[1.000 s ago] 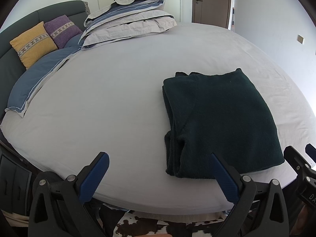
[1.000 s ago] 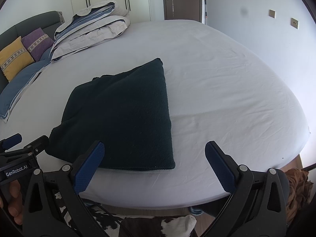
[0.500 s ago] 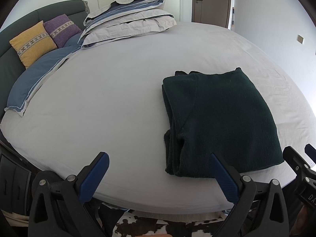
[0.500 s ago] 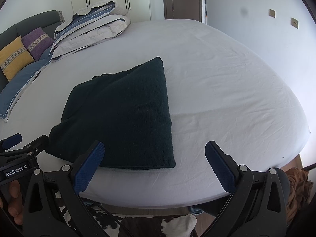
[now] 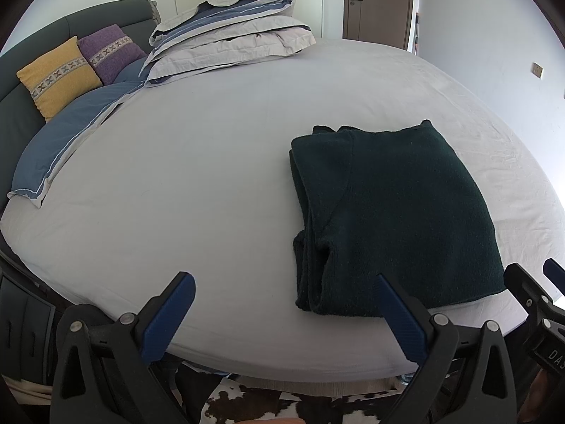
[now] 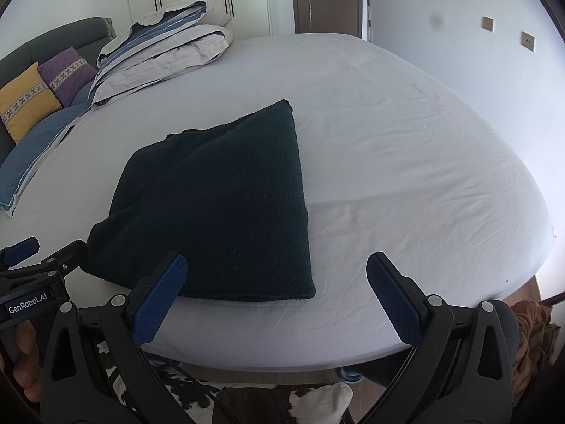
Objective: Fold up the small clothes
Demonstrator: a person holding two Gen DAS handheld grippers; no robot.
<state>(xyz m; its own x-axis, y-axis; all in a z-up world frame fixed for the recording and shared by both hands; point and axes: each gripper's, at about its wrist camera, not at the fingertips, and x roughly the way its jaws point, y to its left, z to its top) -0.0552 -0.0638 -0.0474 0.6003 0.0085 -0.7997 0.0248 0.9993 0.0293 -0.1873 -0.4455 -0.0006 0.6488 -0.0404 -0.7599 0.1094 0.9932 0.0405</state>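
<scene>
A dark green knit garment [image 5: 395, 212] lies folded into a flat rectangle on the white bed sheet [image 5: 197, 162], near the front edge. It also shows in the right wrist view [image 6: 226, 205]. My left gripper [image 5: 282, 282] is open and empty, held back at the bed's front edge, left of the garment's near end. My right gripper [image 6: 275, 265] is open and empty, at the garment's near right corner, not touching it. The right gripper's tip shows in the left wrist view [image 5: 529, 289]. The left gripper shows in the right wrist view [image 6: 31, 265].
Folded grey and blue bedding [image 5: 233, 28] is stacked at the back of the bed. A yellow cushion [image 5: 56, 74] and a purple cushion [image 5: 109, 49] lean on the dark headboard. A cowhide rug [image 5: 254, 402] lies on the floor below. An orange cloth [image 6: 533, 332] sits low right.
</scene>
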